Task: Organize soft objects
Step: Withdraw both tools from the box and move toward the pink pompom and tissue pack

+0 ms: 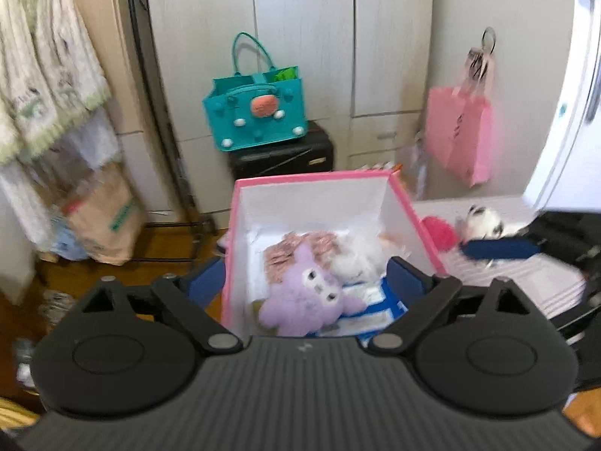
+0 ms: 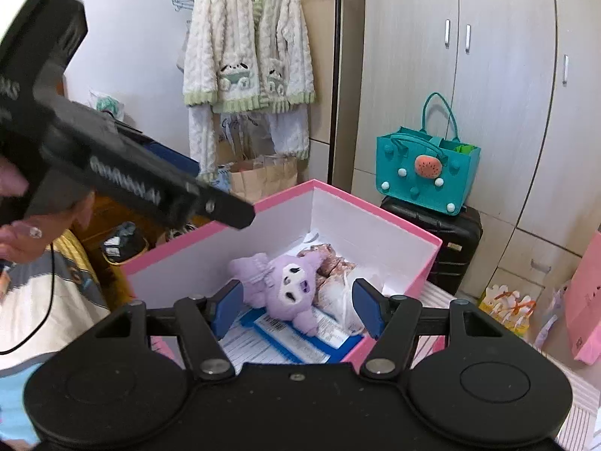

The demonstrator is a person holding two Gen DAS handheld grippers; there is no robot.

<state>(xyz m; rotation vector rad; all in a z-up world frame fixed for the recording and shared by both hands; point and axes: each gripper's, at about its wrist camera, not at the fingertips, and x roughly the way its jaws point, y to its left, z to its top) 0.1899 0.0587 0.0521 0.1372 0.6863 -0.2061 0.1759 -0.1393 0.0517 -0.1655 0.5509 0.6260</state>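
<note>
Jaws of both grippers spread, empty, over pink box (image 2: 375, 206) holding purple plush (image 2: 285, 285); next: fetch black-and-white plush (image 1: 484, 221) outside.

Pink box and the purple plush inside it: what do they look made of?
Pink box: probably rigid cardboard, pink outside, matte white inside; straight thin walls, crisp corners.
Purple plush: fuzzy pile fabric, likely synthetic fleece over soft stuffing; nap blurs its outline, limbs flop. Fibre type cannot be told.

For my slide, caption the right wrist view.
Open right tongs poised over pink box holding a purple plush.
</note>
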